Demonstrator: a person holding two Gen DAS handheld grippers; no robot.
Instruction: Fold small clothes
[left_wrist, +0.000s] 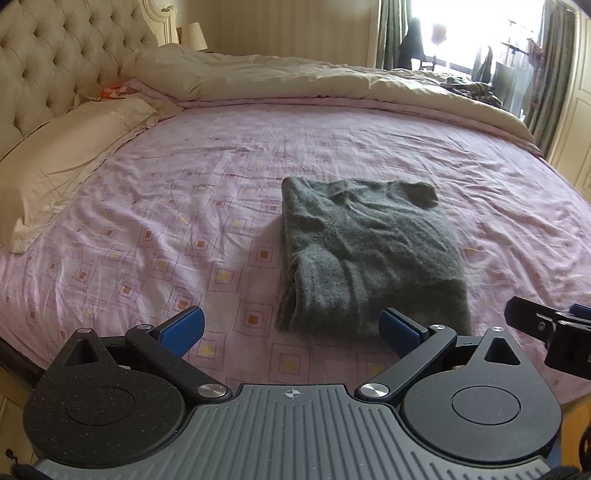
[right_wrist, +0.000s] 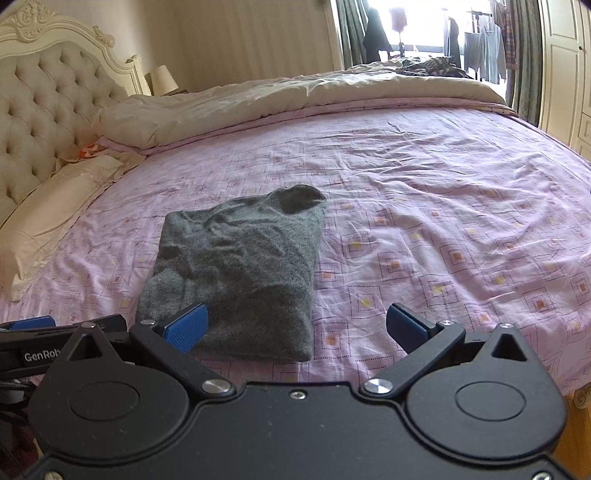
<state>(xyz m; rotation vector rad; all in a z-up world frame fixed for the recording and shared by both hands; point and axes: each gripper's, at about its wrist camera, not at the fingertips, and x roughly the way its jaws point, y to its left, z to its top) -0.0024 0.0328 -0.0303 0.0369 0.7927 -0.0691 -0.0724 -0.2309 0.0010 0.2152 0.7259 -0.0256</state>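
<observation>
On the pink sheet (left_wrist: 369, 147) of the bed, near its front edge, the grey sweater (left_wrist: 369, 251) lies folded into a compact rectangle, with a small flap of fabric turned up at its far right corner. Its long axis runs from the front edge of the bed toward the duvet (left_wrist: 295, 77) bunched along the far side. The left gripper (left_wrist: 291, 325) hangs in front of the sweater's near hem, jaws spread wide and empty; the sweater lies ahead and slightly right of its centre line. The right gripper (right_wrist: 295, 328) is likewise spread wide and empty, and the sweater (right_wrist: 240, 273) lies ahead and to its left, the left pad (right_wrist: 186, 326) overlapping the near hem in the picture; contact cannot be confirmed. Judged from this layout, both grippers are about equally near the hem. The left wrist view shows the stacked layers along the sweater's left edge; the right wrist view shows its clean right edge instead.
</observation>
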